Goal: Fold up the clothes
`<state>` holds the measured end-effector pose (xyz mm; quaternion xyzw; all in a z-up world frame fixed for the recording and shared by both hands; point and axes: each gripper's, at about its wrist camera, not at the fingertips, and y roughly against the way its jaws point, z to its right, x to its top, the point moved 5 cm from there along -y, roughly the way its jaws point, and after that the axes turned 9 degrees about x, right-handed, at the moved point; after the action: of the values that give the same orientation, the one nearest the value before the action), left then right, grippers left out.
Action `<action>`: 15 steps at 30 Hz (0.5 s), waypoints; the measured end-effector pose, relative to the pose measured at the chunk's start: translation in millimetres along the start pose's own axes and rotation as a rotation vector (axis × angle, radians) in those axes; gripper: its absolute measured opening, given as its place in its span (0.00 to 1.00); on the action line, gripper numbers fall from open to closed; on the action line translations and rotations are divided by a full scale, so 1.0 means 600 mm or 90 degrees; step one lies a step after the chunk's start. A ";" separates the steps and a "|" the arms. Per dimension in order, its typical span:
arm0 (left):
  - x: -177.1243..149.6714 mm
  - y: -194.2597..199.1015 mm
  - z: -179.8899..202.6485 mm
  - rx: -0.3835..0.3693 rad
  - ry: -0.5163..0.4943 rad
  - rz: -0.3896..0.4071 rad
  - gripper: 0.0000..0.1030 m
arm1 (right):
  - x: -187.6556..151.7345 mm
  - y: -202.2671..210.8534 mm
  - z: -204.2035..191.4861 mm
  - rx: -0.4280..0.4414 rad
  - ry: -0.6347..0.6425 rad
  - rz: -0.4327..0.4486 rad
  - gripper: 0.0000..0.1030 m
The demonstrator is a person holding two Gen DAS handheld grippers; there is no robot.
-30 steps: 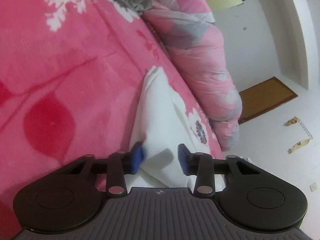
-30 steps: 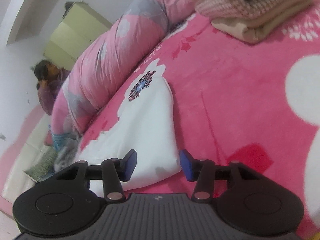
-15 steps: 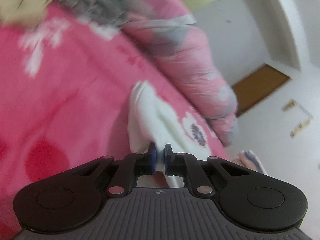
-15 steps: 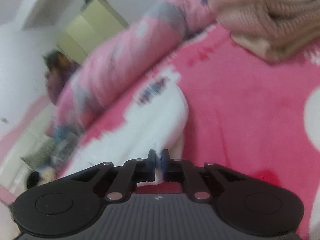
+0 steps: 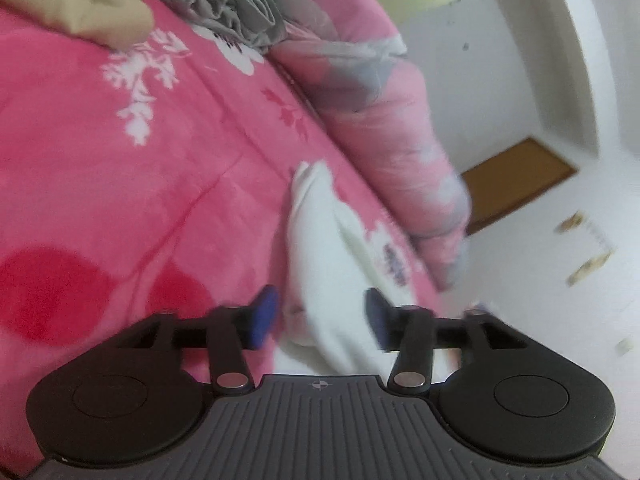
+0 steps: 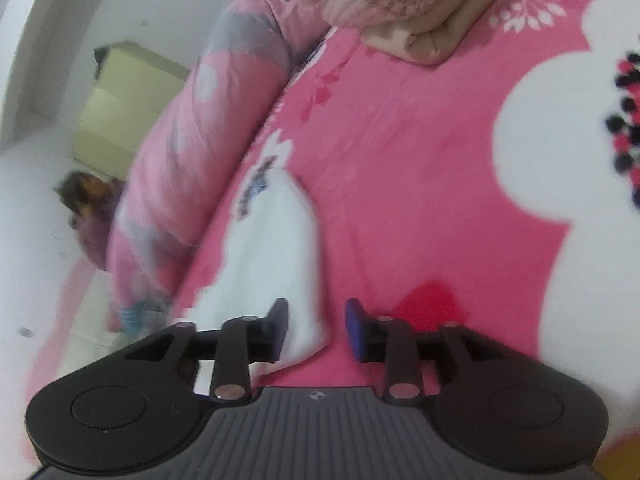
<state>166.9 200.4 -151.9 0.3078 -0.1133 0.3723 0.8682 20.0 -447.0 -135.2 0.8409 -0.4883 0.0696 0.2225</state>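
A white folded garment lies on the pink flowered bedspread, running away from me toward a rolled pink quilt. My left gripper is over its near end, jaws opening, with the cloth lying between the blue pads but not pinched. In the right wrist view the same white garment lies left of centre. My right gripper hovers at its near corner, jaws opening, the cloth's edge just inside the left pad and untouched by the right one.
Folded beige and grey clothes lie at the bed's far end. A folded pink knit on a tan piece sits at the top of the right view. A person sits beyond the quilt. A wooden door is at right.
Both grippers closed on the white garment's near end half a second ago and have since opened, letting it go. Both views shifted, showing more of the bed beyond.
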 end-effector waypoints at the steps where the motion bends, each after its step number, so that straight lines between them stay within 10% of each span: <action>1: -0.004 0.001 0.004 -0.003 0.003 -0.005 0.68 | -0.008 -0.001 -0.011 0.020 -0.012 -0.013 0.42; 8: -0.058 -0.053 0.044 -0.026 0.009 -0.073 0.70 | -0.064 -0.084 -0.017 0.007 -0.112 -0.102 0.48; 15: -0.049 -0.091 0.046 0.041 0.071 -0.008 0.69 | -0.029 -0.125 -0.003 -0.040 -0.153 -0.003 0.46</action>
<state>186.2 137.2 -167.2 0.3151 -0.0505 0.3872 0.8650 75.5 -400.6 -162.4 0.8371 -0.5113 -0.0472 0.1887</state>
